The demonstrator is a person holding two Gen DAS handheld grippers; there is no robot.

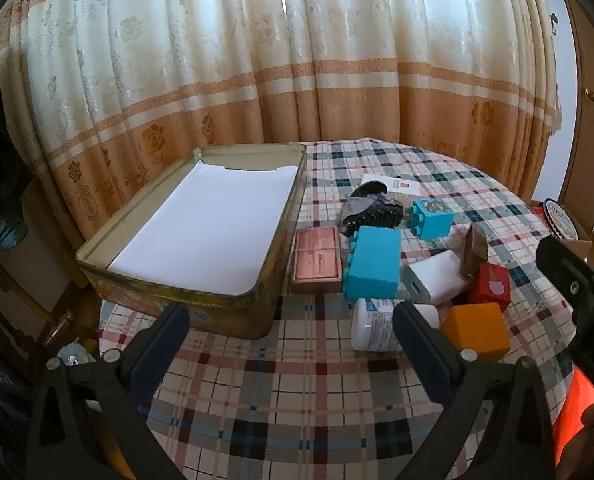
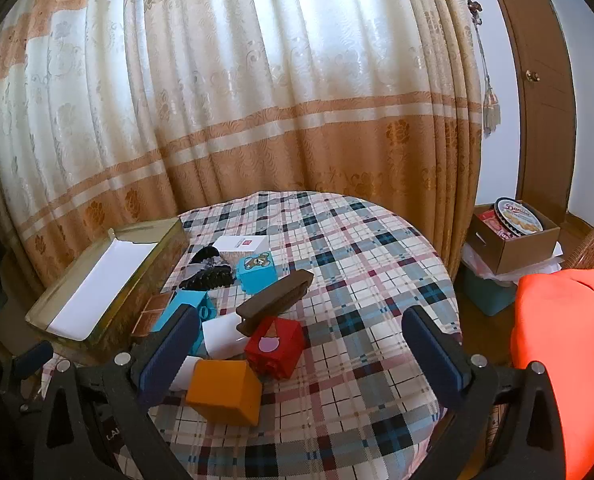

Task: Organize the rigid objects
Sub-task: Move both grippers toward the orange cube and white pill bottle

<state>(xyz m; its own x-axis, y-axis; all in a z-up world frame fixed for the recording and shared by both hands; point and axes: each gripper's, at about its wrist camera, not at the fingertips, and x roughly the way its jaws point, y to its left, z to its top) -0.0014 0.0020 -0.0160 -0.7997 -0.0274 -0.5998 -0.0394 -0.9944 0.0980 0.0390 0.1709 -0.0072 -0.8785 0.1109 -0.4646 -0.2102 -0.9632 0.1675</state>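
A loose cluster of rigid objects lies on the round desk (image 2: 361,280), near its left edge, just right of an open rectangular metal tin (image 1: 257,312). The tin is gold-toned with worn printed walls, rounded corners and one white sheet lining its floor.

Counted in the cluster:
- Two turquoise plastic studded bricks: a long one (image 1: 373,264) beside the tin, and a smaller one (image 2: 257,270) bearing a bear sticker.
- One orange block (image 2: 225,390), matte and smooth, nearest the desk's near edge.
- One red cube (image 2: 275,346) with a pink-and-white printed figure.
- One white glossy charger-like block (image 1: 437,276).
- One white cylindrical bottle (image 1: 373,324) lying on its side (label print too small to read).
- One brown ridged clip-shaped piece (image 2: 275,300) resting tilted across the white and red items.
- One flat copper-coloured embossed case (image 1: 317,260) touching the long brick.
- One black toothed hair claw-clip (image 2: 209,274).
- One white flat box (image 2: 243,244) with a red square logo, text illegible.

The desk wears a plaid cloth in cream, red, teal and black. Behind hangs a cream and orange floral brocade curtain (image 2: 257,100). Off the desk, a cardboard box holds a round blue biscuit tin (image 2: 517,216).

Left claw (image 1: 291,320): spread wide, holding nothing, above the near edge. Right claw (image 2: 301,328): likewise spread and empty.
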